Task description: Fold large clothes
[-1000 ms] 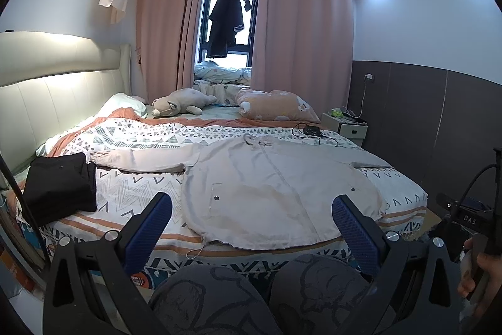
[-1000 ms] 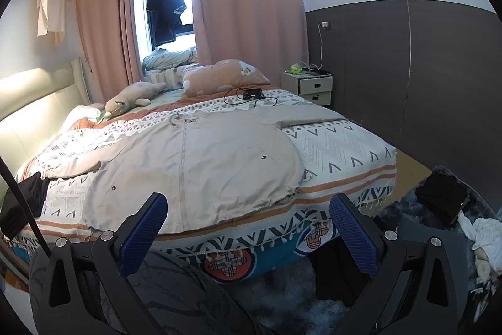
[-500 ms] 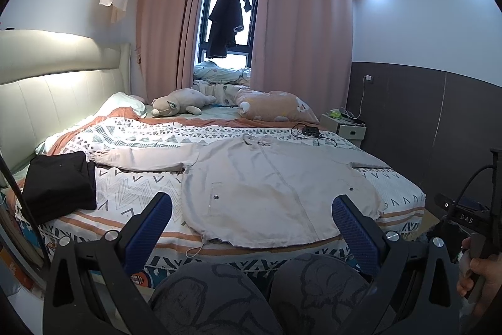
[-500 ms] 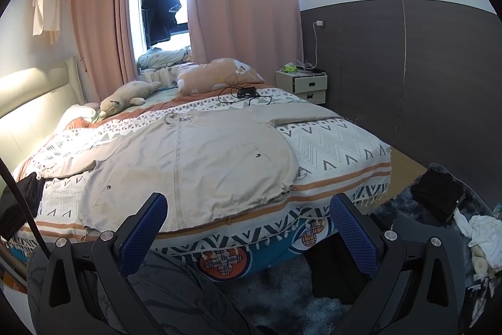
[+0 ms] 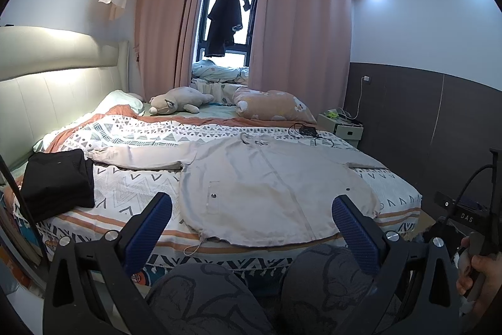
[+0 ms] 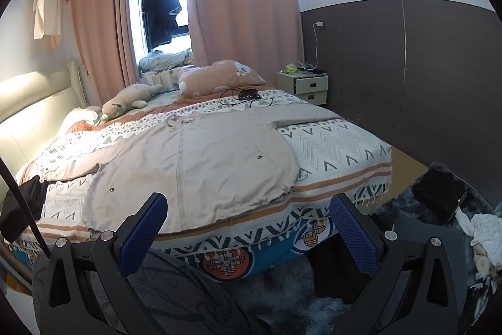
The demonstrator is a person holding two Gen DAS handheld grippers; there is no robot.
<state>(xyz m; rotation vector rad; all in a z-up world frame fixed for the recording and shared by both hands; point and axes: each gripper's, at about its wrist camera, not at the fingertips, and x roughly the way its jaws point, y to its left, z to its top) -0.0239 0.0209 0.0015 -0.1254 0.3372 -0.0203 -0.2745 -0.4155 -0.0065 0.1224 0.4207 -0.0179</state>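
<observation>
A large beige jacket (image 5: 266,187) lies spread flat on the bed, front up, with both sleeves stretched out sideways. It also shows in the right wrist view (image 6: 200,162). My left gripper (image 5: 251,228) is open and empty, held back from the bed's near edge, short of the jacket's hem. My right gripper (image 6: 248,228) is open and empty too, off the bed's near right corner, above the floor. My knees fill the bottom of both views.
A folded black garment (image 5: 56,181) lies on the bed's left side. Plush pillows (image 5: 273,105) and a black cable device (image 6: 248,94) sit at the far side. A nightstand (image 6: 307,87) stands by the dark wall. Clothes (image 6: 483,228) lie on the rug at right.
Both grippers have drifted slightly back from the bed, and the right one has turned a little to the right. The jacket has not moved.
</observation>
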